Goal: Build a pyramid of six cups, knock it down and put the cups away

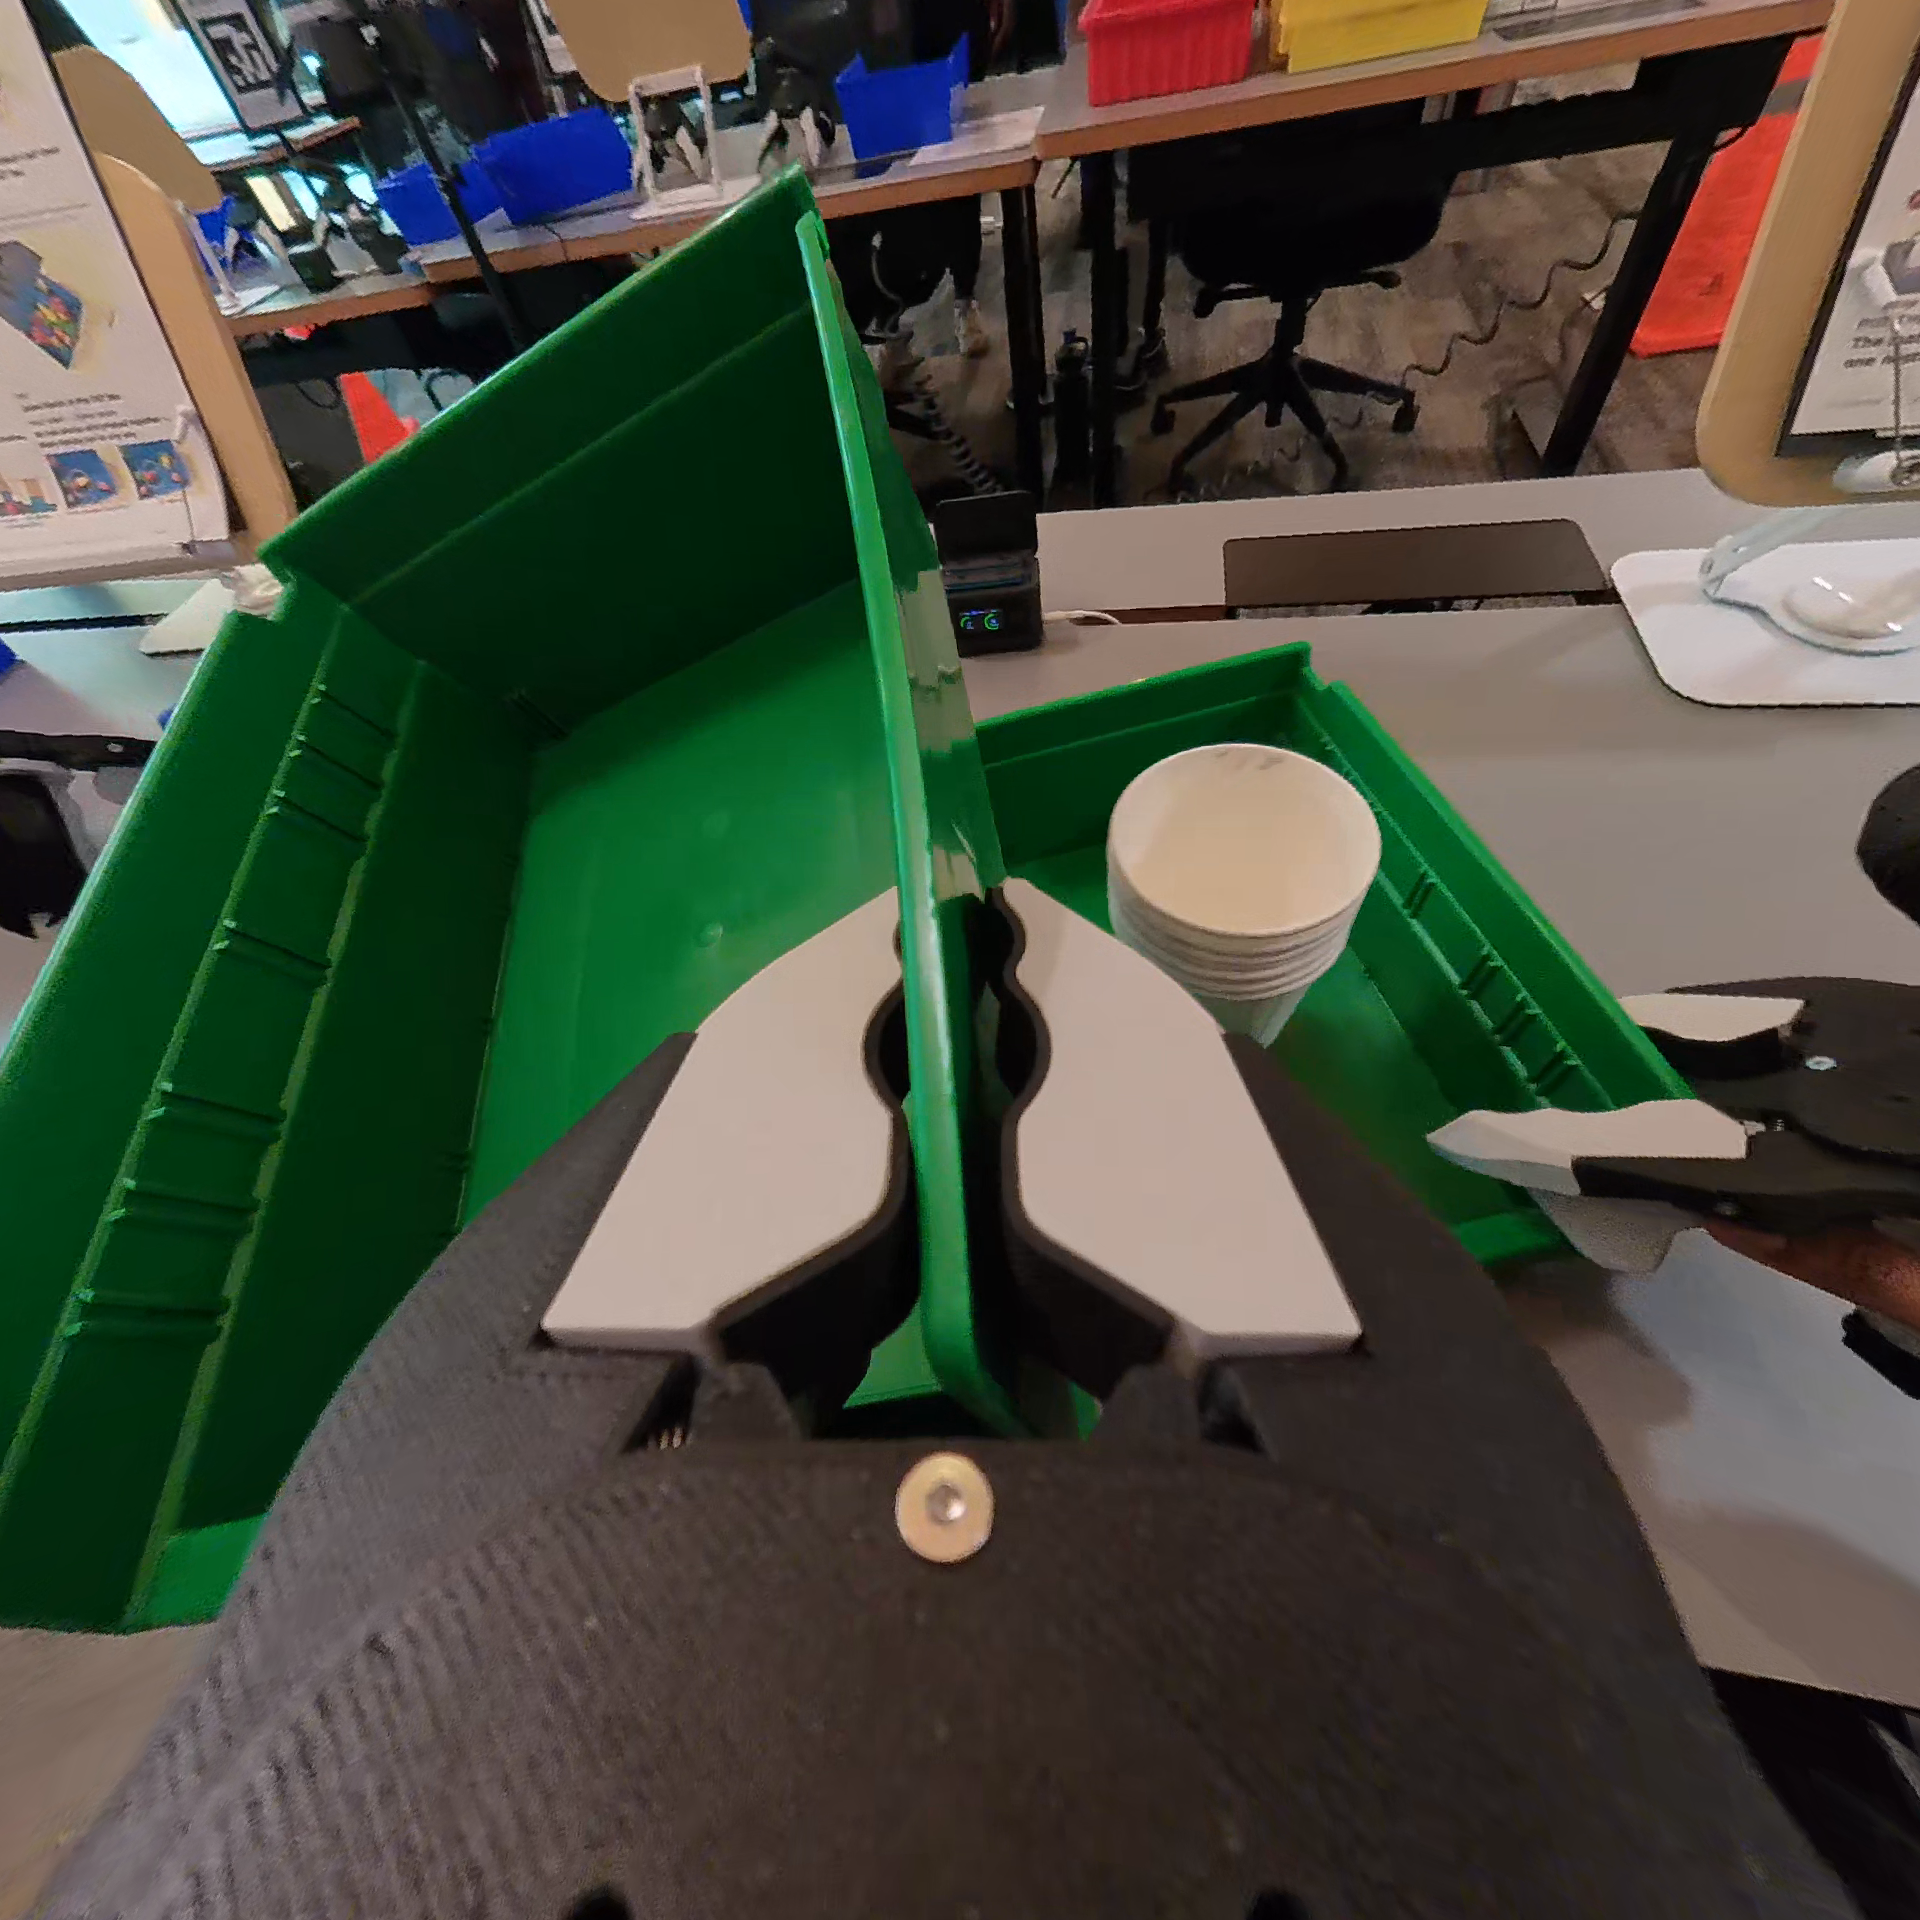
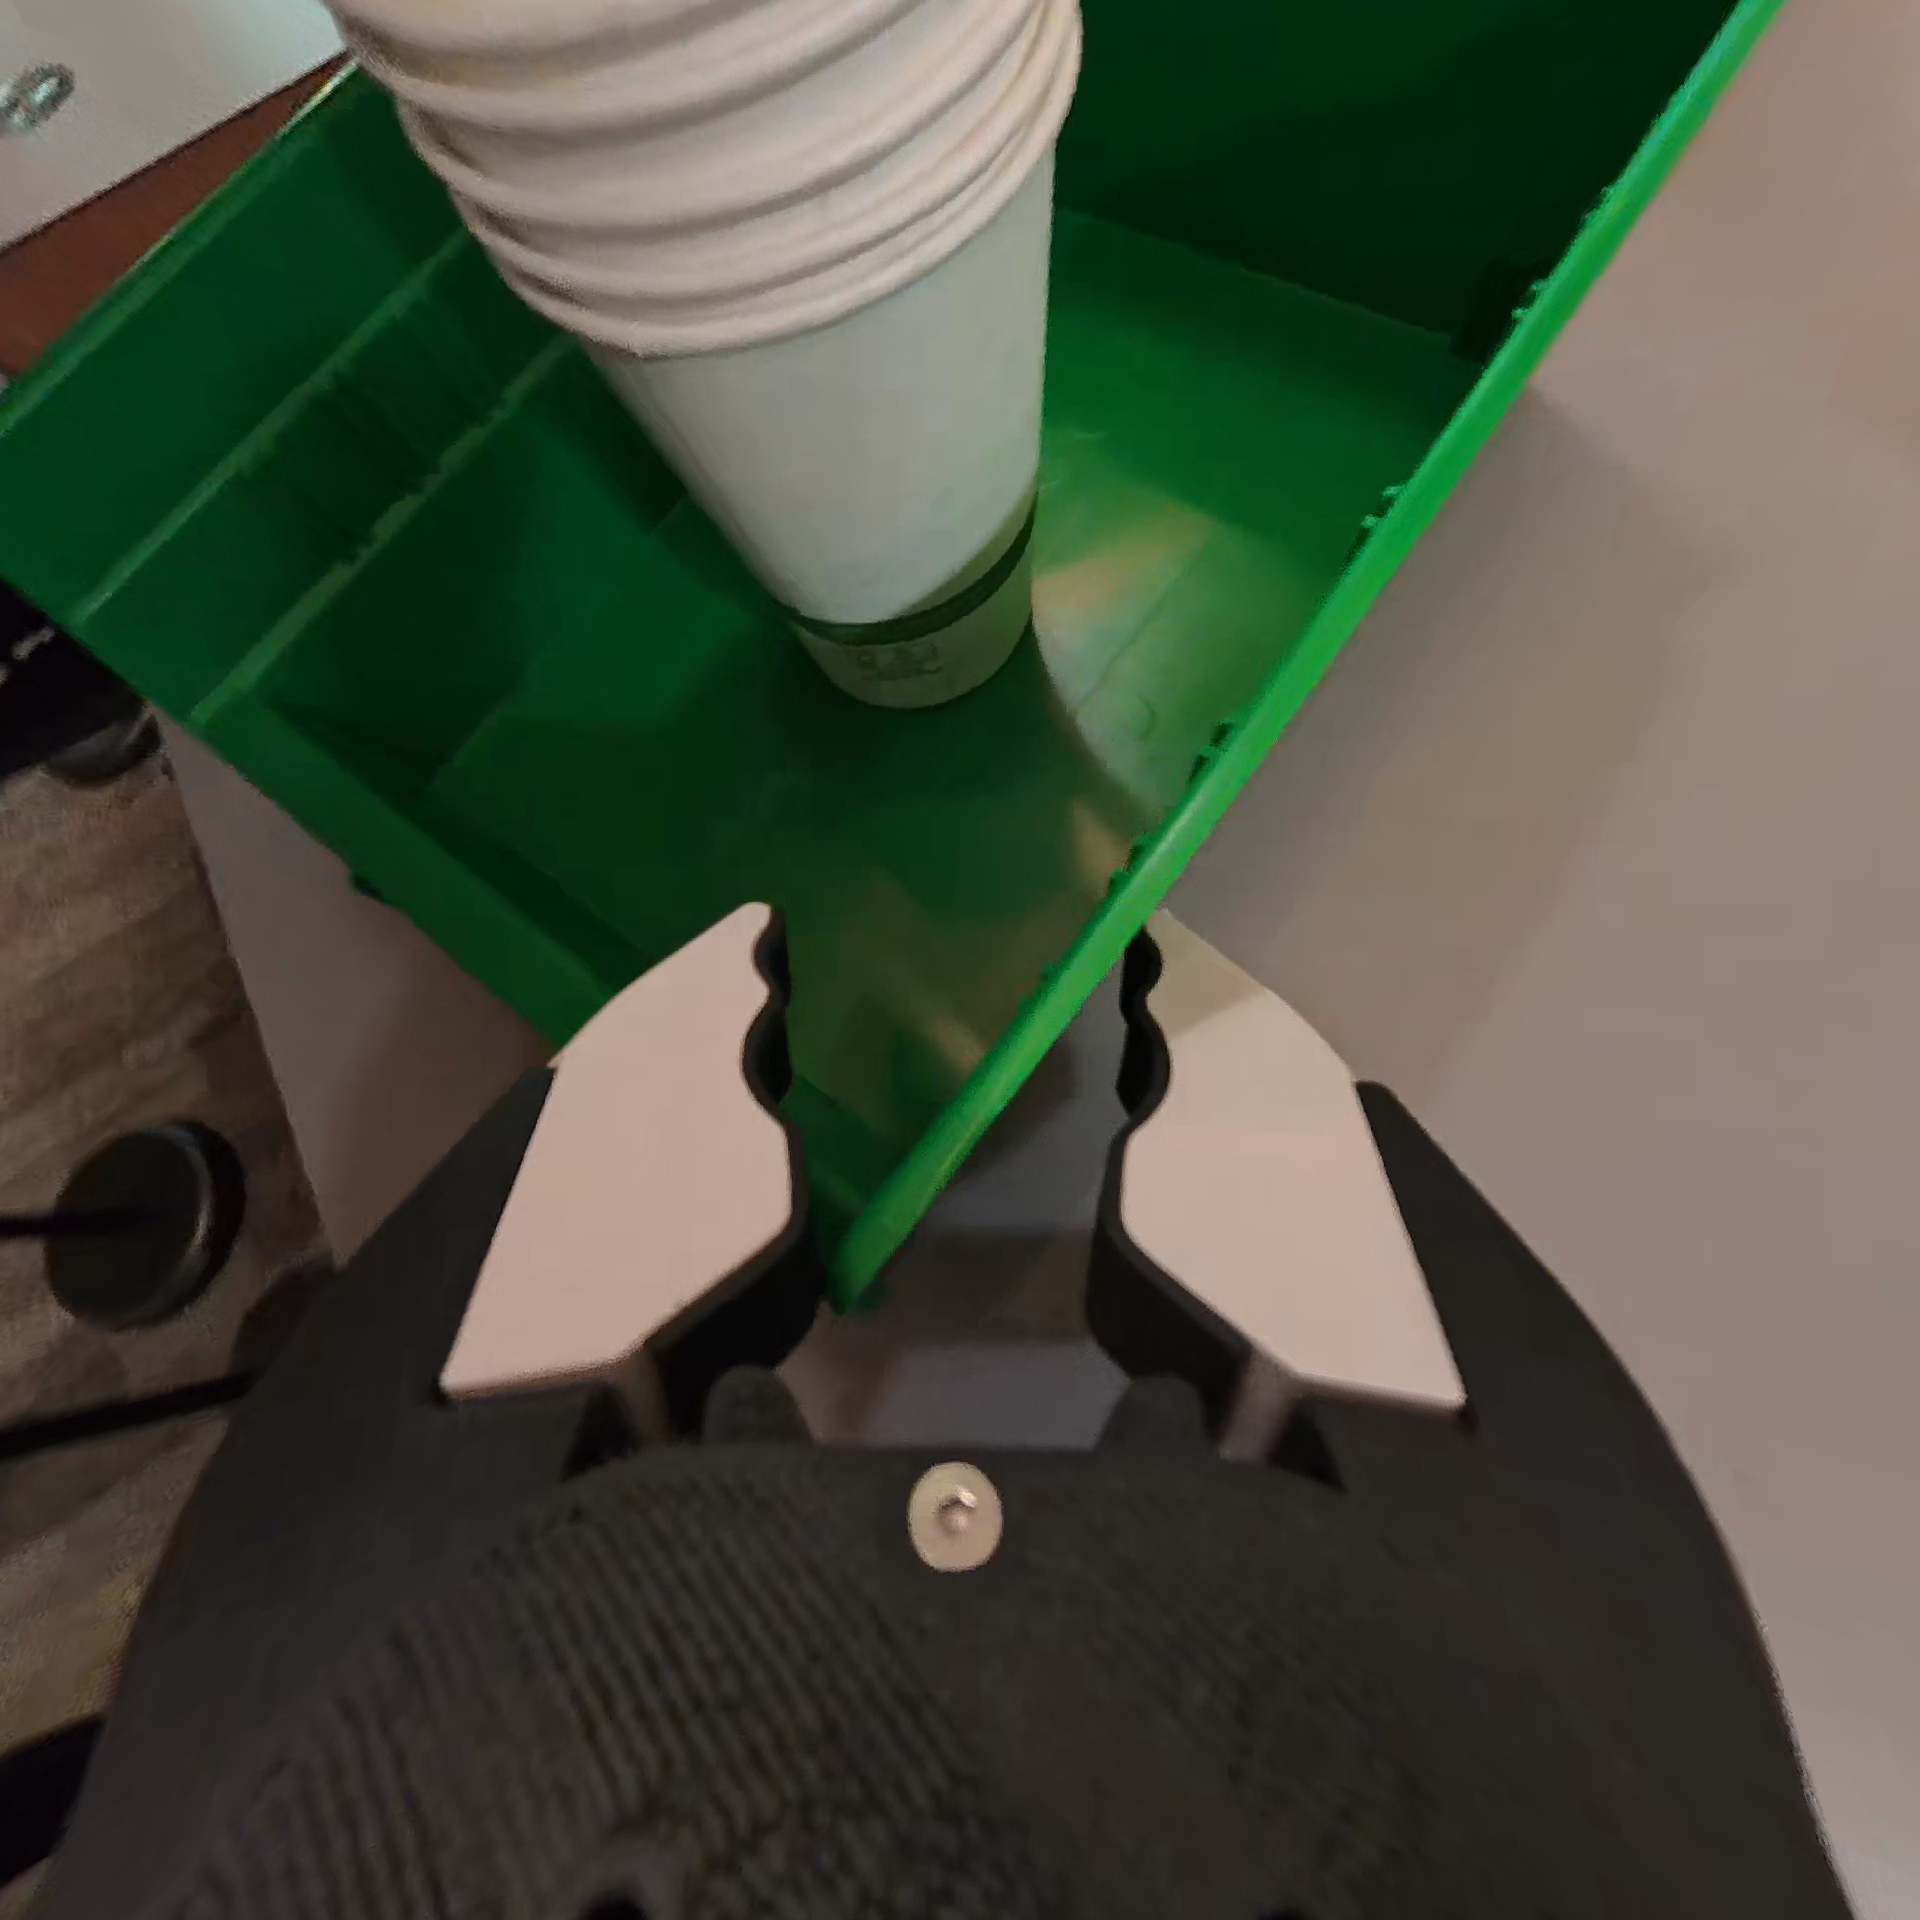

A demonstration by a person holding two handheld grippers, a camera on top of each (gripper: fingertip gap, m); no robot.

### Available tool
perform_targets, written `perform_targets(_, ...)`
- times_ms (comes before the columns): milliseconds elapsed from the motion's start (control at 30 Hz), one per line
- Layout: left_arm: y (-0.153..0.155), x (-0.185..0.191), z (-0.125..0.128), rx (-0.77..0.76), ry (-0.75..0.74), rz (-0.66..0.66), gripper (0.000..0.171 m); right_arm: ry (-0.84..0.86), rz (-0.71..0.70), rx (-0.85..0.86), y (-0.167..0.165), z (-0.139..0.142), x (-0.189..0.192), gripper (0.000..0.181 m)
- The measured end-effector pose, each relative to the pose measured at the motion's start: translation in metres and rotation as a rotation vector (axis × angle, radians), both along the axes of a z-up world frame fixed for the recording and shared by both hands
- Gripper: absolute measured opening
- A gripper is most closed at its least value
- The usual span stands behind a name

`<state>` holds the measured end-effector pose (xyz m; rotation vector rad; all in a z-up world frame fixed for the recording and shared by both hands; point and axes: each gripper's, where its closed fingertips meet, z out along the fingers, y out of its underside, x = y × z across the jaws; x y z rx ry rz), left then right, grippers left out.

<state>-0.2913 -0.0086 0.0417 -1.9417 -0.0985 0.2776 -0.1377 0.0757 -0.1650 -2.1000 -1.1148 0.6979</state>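
Left tongs pinch the tilted green bin's wall; right tongs gape astride the second bin's rim. Careless nudging could topple its paper-cup stack.

Printed writing stands on the posters and a small black device's lit display

The tilted green bin lay empty and open inside. The cup stack blocked the second bin's middle; its near-right corner stayed free.
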Motion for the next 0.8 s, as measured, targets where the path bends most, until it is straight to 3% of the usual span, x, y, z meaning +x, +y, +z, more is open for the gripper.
perform_targets(67, 0.003, 0.006, -0.002, -0.008, -0.008, -0.023, 0.012, -0.002, 0.033, 0.007, -0.005, 0.002, 0.003, 0.059)
perform_targets(133, 0.008, 0.014, 0.000, 0.008, -0.027, -0.052, 0.012, 0.044, 0.026, 0.015, -0.005, 0.012, 0.011, 0.043)
perform_targets(267, 0.015, 0.040, 0.011, 0.049, -0.029, -0.123, 0.011, 0.205, 0.010, 0.033, -0.005, 0.053, 0.039, 0.051)
perform_targets(367, 0.017, 0.073, 0.024, 0.059, -0.007, -0.205, 0.011, 0.261, -0.006, 0.070, -0.003, 0.078, 0.081, 0.059)
perform_targets(600, 0.020, 0.210, 0.043, 0.081, 0.019, -0.578, 0.011, 0.274, -0.210, 0.150, 0.008, 0.091, 0.248, 0.060)
perform_targets(800, 0.021, 0.355, 0.011, 0.046, -0.030, -0.891, 0.012, 0.533, -0.452, 0.097, -0.011, 0.088, 0.399, 0.053)
